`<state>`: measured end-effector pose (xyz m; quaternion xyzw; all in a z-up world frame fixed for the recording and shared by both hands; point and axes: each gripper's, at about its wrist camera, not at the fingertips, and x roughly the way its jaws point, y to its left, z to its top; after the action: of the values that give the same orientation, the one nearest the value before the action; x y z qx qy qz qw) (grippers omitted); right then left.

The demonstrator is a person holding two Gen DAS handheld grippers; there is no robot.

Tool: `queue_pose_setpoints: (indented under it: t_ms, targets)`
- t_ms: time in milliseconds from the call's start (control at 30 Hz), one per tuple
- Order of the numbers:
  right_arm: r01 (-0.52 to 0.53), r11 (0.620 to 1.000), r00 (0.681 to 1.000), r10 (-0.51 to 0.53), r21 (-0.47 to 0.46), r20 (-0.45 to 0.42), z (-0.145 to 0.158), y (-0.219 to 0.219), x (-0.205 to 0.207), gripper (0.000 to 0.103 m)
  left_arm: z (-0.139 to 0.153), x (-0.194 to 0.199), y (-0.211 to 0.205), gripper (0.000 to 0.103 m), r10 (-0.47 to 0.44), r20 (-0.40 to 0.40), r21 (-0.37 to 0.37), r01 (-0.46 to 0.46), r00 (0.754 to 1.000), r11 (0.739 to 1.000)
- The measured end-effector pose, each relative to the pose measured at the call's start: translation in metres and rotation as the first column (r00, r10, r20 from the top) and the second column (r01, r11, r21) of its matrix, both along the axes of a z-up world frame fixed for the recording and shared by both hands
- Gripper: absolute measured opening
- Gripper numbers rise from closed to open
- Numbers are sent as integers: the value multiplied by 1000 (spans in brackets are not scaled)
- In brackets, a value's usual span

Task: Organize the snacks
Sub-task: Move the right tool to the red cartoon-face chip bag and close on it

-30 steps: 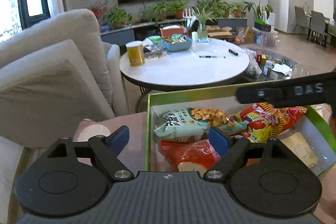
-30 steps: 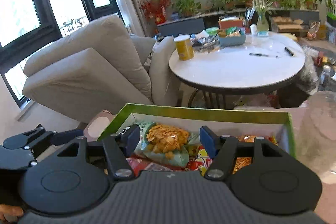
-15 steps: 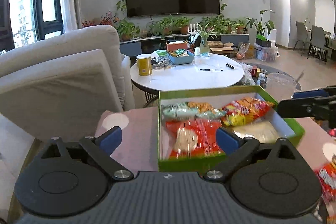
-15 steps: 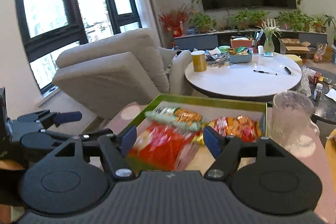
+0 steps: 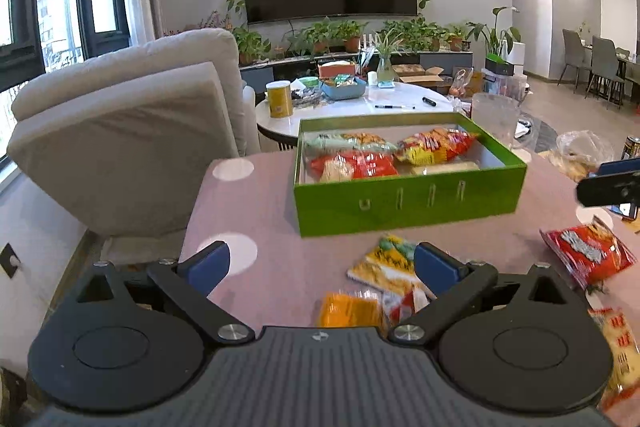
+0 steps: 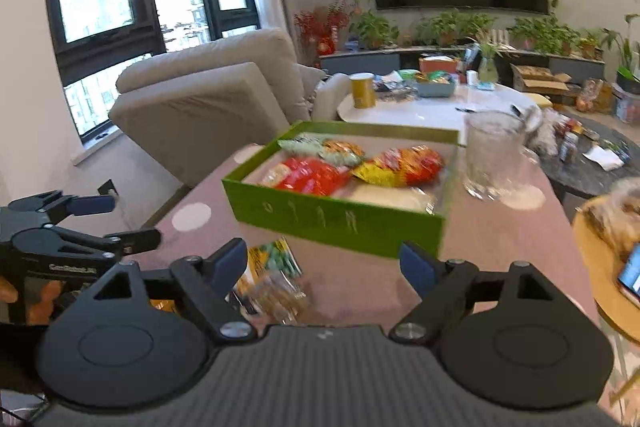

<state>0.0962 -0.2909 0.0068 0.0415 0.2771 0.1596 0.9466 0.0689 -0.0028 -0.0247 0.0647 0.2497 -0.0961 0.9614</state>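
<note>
A green box (image 5: 408, 203) (image 6: 332, 219) stands on the pink dotted tabletop and holds several snack bags (image 5: 360, 163) (image 6: 320, 175). Loose packets lie in front of it: a yellow-green one (image 5: 384, 263) (image 6: 276, 263), an orange one (image 5: 348, 309) and a red one (image 5: 588, 253). My left gripper (image 5: 322, 261) (image 6: 116, 223) hovers over the near packets, its jaws opening wide, with nothing pressed between the pads. My right gripper (image 6: 324, 262) (image 5: 608, 183) stands open in front of the box, holding nothing.
A clear glass pitcher (image 6: 494, 155) (image 5: 496, 119) stands right of the box. A beige armchair (image 5: 132, 135) is at the left, a round white table (image 5: 360, 107) behind. A round wooden side table (image 6: 608, 239) with a phone sits at the right.
Both grippers have drawn back from over the box, which now sits farther off. Loose packets on the tabletop have come into view. The left jaws have spread wider.
</note>
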Motion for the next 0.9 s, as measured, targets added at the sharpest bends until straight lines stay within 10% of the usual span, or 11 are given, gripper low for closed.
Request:
queue_pose_setpoints:
  t_ms: [567,900]
  targets:
    - [333,943,924,-323,15,-204,-53,-76,21,59,-1,-34,-22,99,-24,-12,4,24,1000,1000]
    - [298,952,918,-265,71,-295,-76,-63,38,46,-7,-26,-40,99,-47,-49,-4,47,998,999]
